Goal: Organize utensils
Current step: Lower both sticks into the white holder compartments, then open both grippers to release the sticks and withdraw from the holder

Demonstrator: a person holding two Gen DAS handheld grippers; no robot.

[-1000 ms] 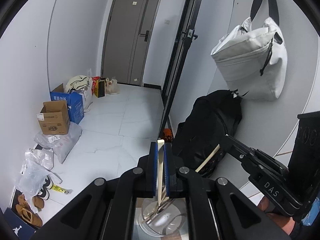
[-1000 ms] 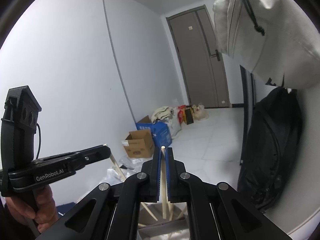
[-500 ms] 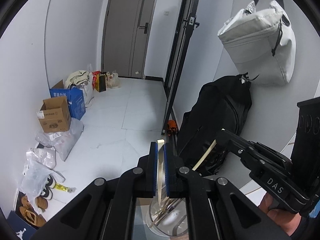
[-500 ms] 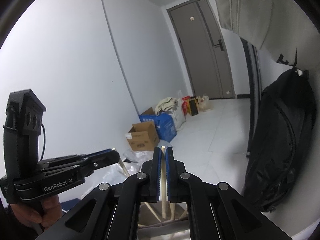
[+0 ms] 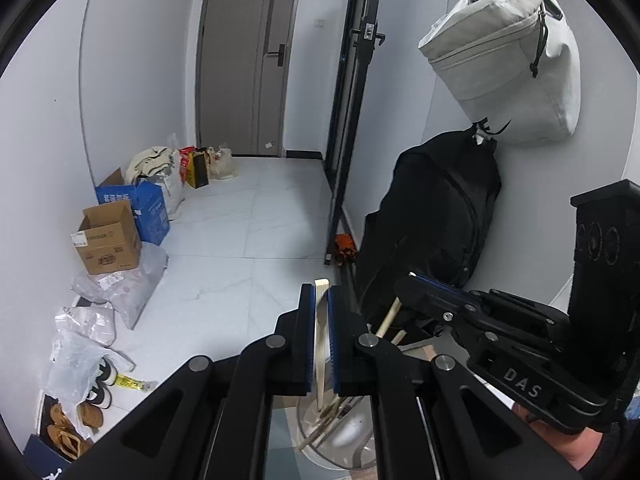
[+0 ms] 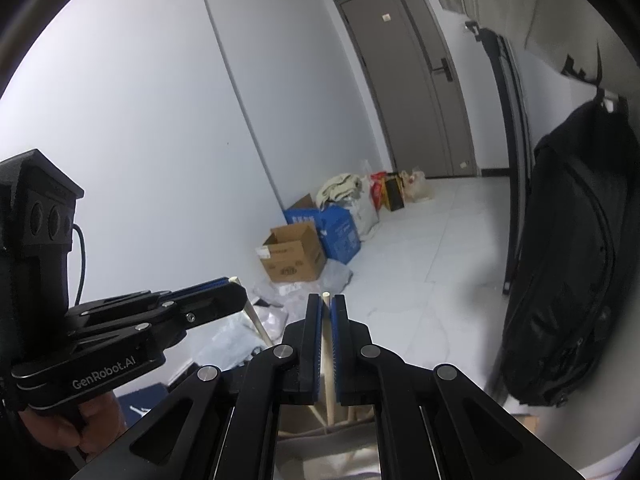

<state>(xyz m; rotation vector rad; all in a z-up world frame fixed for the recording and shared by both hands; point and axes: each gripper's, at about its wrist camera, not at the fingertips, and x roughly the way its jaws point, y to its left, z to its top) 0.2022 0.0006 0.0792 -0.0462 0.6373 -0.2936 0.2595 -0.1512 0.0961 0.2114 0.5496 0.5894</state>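
— What has the left gripper (image 5: pixel 320 334) got?

— A flat pale wooden stick (image 5: pixel 320 320), pinched upright between its blue pads, lower end in the clear round glass holder (image 5: pixel 344 444) below.

— And the right gripper (image 6: pixel 327 344)?

— Clamped on a thin round wooden chopstick (image 6: pixel 327 320), upright too. More sticks lean in the holder.

The left gripper (image 5: pixel 320 308) clamps an upright wooden stick (image 5: pixel 320 344) above a clear container (image 5: pixel 340 440); the right gripper (image 5: pixel 404 284) grips another.
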